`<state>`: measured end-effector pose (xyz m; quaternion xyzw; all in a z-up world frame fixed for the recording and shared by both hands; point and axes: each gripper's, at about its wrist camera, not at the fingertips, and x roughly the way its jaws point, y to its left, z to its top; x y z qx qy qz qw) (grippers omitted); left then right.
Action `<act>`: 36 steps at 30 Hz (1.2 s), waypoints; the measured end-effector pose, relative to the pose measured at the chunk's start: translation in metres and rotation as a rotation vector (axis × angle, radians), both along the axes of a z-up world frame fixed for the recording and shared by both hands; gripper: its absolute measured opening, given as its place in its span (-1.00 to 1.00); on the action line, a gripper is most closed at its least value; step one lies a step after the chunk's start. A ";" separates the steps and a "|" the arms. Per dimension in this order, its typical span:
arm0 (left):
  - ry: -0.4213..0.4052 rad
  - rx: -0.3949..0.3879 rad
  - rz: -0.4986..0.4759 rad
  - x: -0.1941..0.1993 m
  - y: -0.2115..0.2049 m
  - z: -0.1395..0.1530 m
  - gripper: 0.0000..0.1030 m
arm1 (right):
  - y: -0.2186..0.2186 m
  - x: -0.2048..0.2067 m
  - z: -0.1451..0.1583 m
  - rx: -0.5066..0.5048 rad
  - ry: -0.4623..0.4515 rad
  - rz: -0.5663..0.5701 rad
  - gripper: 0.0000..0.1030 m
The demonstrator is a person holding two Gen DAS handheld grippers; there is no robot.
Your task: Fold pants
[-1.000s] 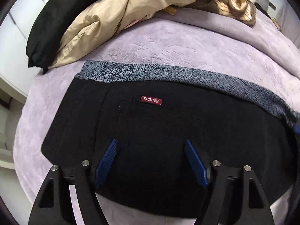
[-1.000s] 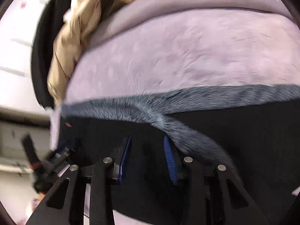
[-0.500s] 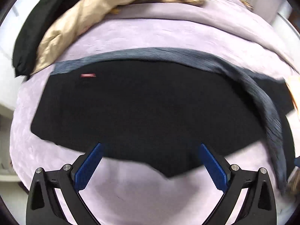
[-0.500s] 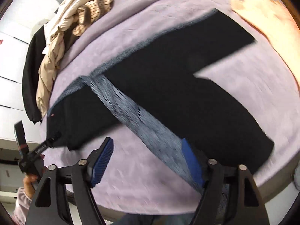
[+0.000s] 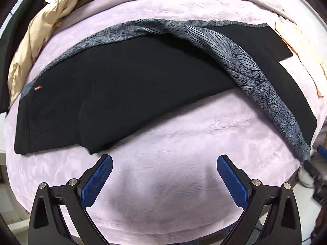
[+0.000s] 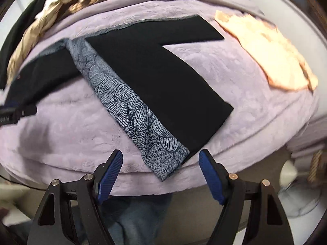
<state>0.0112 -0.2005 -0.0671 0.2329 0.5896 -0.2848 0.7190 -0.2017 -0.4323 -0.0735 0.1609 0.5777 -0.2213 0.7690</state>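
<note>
Black pants (image 5: 143,81) with a grey leaf-patterned side stripe (image 5: 255,77) lie flat on the lavender blanket (image 5: 184,143). A small red label (image 5: 37,87) marks the waist end at the left. The two legs spread apart toward the right in the right wrist view, where the pants (image 6: 163,71) end at the bed's front edge. My left gripper (image 5: 164,159) stands open over bare blanket, just in front of the crotch. My right gripper (image 6: 161,154) is open above the stripe's hem (image 6: 163,163), with nothing pressed between the pads.
A beige jacket (image 5: 30,40) and a black garment (image 5: 12,30) are piled at the back left. A peach cloth (image 6: 269,61) lies at the right of the bed. A person's jeans (image 6: 139,214) show below the bed's front edge.
Both grippers have opened wider and drawn back from the fabric toward the bed's front. The left went from the waist to bare blanket, the right along the leg to its hem.
</note>
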 end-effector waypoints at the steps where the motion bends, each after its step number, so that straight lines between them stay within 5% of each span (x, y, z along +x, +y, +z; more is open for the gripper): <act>1: 0.008 0.001 0.006 0.006 -0.003 -0.001 0.98 | 0.004 0.005 -0.003 -0.022 0.005 0.056 0.54; 4: 0.009 0.017 0.019 0.005 -0.017 -0.006 0.98 | 0.017 0.017 -0.019 -0.130 0.078 0.181 0.37; 5: 0.016 0.022 0.025 0.005 -0.022 -0.008 0.98 | 0.019 0.020 -0.031 -0.169 0.127 0.229 0.11; 6: 0.025 0.030 0.033 0.005 -0.027 -0.010 0.98 | 0.020 0.021 -0.039 -0.193 0.169 0.265 -0.40; 9: 0.039 0.038 0.046 0.006 -0.038 -0.010 0.98 | 0.010 0.019 -0.037 -0.194 0.186 0.340 -0.86; 15: 0.008 0.020 0.079 0.021 -0.070 0.002 0.98 | -0.094 0.040 0.026 -0.107 0.006 0.163 -0.87; 23: -0.065 0.011 0.152 0.062 -0.136 0.015 0.98 | -0.226 0.143 0.065 -0.145 -0.130 0.206 -0.87; 28: -0.099 0.008 0.235 0.091 -0.156 0.013 0.98 | -0.288 0.212 0.021 0.064 -0.097 0.225 -0.78; 30: -0.098 0.023 0.263 0.099 -0.160 0.006 0.98 | -0.300 0.229 -0.005 0.102 -0.049 0.209 -0.56; 34: -0.110 0.029 0.285 0.104 -0.169 0.001 0.98 | -0.320 0.217 -0.008 0.139 -0.086 0.108 -0.36; 36: -0.103 0.044 0.294 0.105 -0.169 -0.004 0.98 | -0.324 0.191 -0.003 0.182 -0.125 0.053 -0.09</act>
